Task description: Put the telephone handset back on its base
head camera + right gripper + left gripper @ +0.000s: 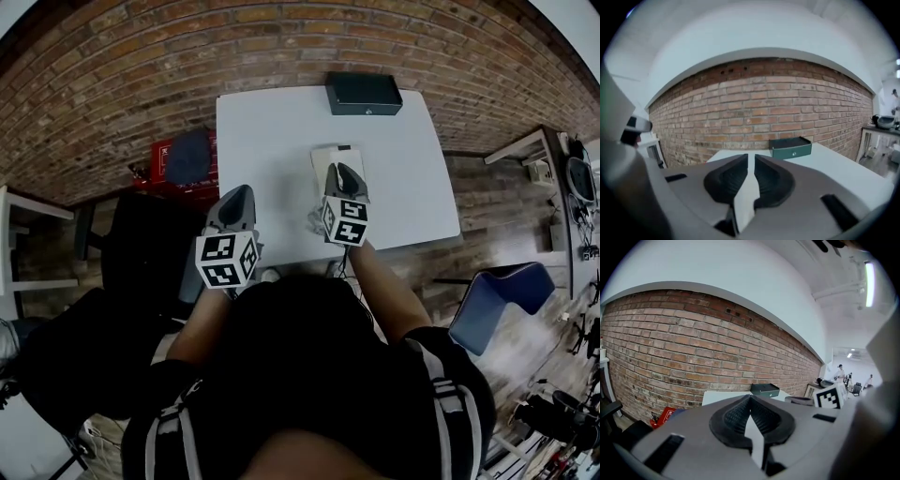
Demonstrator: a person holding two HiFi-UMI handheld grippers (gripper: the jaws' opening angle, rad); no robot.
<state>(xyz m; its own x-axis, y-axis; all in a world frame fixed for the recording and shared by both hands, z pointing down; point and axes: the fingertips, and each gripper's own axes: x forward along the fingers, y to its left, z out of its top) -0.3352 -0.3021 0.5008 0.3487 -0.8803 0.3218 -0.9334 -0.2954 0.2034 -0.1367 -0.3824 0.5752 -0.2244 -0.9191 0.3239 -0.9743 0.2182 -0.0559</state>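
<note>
Pose: left gripper (241,193) at table (281,127) edge | right gripper (343,172) above telephone (323,159)

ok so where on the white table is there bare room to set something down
Bare: the left half of the white rectangular table, between the dark green box at the far edge and the left gripper; also the strip right of the white telephone base. Crowded: the near middle, under the right gripper.

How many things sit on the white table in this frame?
2. A dark box sits at the far edge of the table. A pale telephone lies near the middle, partly under the right gripper. That gripper may hide more.
</note>
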